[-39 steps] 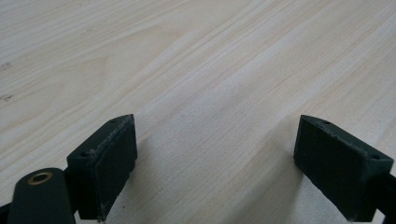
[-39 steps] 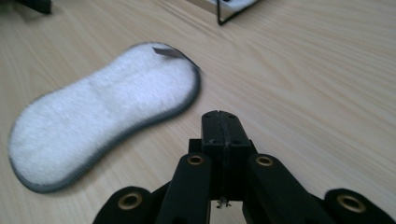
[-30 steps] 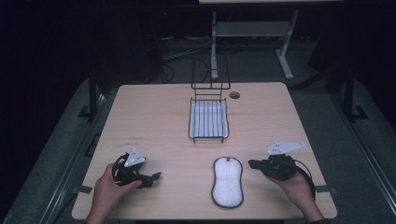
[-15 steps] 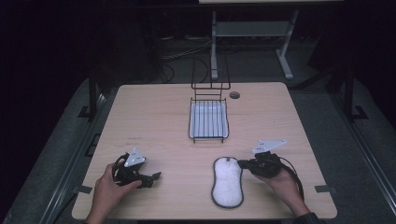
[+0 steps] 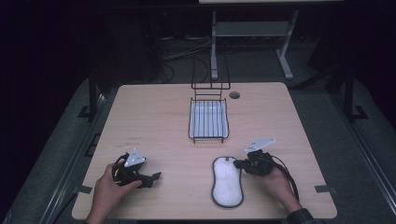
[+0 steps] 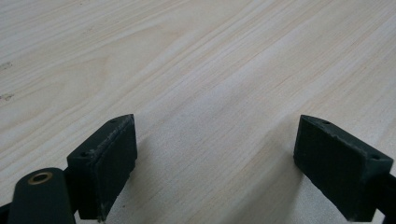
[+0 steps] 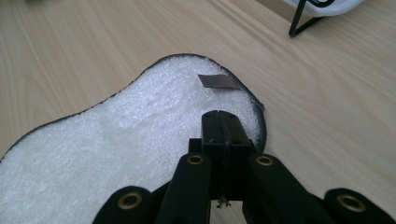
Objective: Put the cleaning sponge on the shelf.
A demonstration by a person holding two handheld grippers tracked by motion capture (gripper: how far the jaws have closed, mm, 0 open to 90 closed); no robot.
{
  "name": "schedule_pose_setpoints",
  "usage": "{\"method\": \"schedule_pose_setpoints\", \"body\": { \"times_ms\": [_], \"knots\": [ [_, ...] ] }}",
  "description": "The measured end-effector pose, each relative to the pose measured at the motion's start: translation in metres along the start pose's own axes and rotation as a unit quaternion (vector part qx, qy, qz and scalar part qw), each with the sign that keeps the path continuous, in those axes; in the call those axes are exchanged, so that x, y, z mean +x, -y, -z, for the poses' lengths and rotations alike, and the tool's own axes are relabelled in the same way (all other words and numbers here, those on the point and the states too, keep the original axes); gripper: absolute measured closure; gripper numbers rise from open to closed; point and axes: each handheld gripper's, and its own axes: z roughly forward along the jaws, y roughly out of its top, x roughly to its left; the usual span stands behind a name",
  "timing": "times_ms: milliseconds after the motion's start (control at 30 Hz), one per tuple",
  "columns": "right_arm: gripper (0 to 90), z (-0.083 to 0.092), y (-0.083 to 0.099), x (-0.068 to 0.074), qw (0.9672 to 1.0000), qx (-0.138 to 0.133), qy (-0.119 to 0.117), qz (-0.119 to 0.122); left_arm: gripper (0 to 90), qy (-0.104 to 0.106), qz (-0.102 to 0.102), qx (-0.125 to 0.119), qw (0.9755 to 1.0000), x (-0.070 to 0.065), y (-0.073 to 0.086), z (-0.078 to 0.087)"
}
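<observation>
Right claw [image 7: 223, 122]: pressed together, hovering over the white mat's [image 7: 116, 140] edge.
Left claw [image 6: 215, 163]: spread, resting on the tabletop [image 6: 196, 60].

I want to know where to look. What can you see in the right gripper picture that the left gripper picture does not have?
The right gripper view: the right gripper with its fingers shut together, over the fluffy white pad with a small brown tag, and a leg of the wire rack.

The left gripper view: the left gripper with its fingers wide apart, nothing between them.

Both: the pale wooden table.
</observation>
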Motion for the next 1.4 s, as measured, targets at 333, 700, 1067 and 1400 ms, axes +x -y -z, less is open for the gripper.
{"method": "schedule_pose_setpoints", "body": {
  "times_ms": [333, 700, 1067, 1400],
  "knots": [
    [89.8, -0.009, -0.011, -0.003, 0.9999, 0.003, 0.011, 0.004, 12.7, 0.000, 0.000, 0.000, 1.0000, 0.000, 0.000, 0.000],
    [89.7, -0.022, -0.024, -0.010, 0.9999, -0.004, 0.014, 0.005, 12.7, 0.000, 0.000, 0.000, 1.0000, 0.000, 0.000, 0.000],
    [89.7, -0.008, -0.027, 0.012, 0.9993, -0.033, -0.014, 0.006, 12.7, 0.000, 0.000, 0.000, 1.0000, 0.000, 0.000, 0.000],
    [89.7, 0.001, -0.019, 0.044, 0.9985, -0.032, -0.037, 0.025, 12.6, 0.000, 0.001, -0.002, 1.0000, 0.000, 0.000, 0.000]
  ]
}}
